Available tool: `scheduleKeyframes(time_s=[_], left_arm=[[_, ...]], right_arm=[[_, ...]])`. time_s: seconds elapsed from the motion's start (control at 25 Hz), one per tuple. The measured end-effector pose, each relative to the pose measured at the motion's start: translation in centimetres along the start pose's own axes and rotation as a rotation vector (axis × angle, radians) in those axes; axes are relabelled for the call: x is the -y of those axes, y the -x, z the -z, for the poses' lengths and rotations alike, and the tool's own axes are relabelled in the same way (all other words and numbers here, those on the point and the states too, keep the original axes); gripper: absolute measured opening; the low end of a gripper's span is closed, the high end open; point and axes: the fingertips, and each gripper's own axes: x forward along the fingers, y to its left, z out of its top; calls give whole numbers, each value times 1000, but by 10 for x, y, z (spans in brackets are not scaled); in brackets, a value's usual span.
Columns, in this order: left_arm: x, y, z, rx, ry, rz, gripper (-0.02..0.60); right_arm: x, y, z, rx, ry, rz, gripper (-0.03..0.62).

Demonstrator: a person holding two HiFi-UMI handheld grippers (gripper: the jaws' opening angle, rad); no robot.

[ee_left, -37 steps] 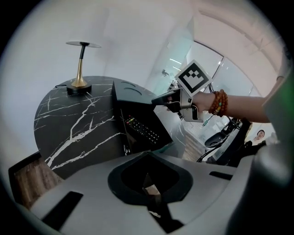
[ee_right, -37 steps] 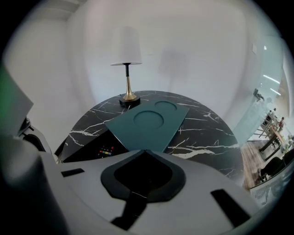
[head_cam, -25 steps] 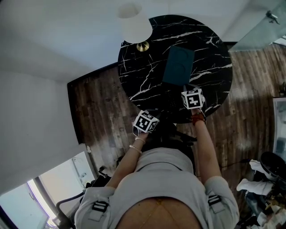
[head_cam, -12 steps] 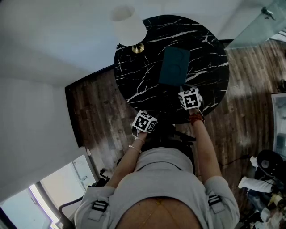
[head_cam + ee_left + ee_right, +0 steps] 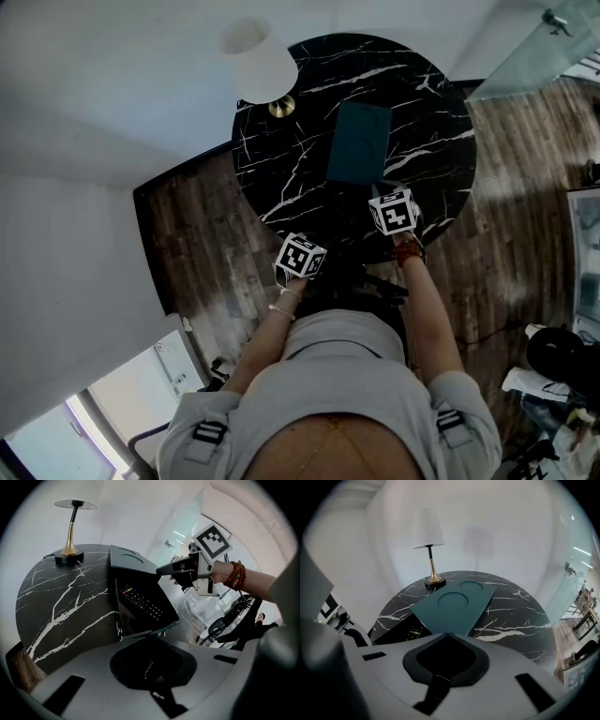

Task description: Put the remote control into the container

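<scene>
Right claw [image 5: 164, 570] closed, pinching near edge of teal lid [image 5: 454, 604]; lid tilted up, likely to leave container [image 5: 117, 616] open. Remote control [image 5: 140, 603] already inside, below-left of that claw. Left claw [image 5: 151, 665] closed, empty, idle over desk [image 5: 515, 616] edge.

Grey top [image 5: 328, 394] with black strap buckles [image 5: 210, 432] at both shoulders; reddish bead bracelet [image 5: 410, 249] (right wrist), thin pale bangle [image 5: 281, 311] left; white cubes [image 5: 300, 258] bearing black square markers.
</scene>
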Motion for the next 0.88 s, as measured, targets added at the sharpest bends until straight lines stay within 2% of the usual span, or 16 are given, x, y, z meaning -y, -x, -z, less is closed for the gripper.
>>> scheduleKeyframes(time_s=[0.88], left_arm=[[-18,-21,-36,-22,-25,41,2]], right_arm=[[-4,2,-2,-9,-4,-23,12]])
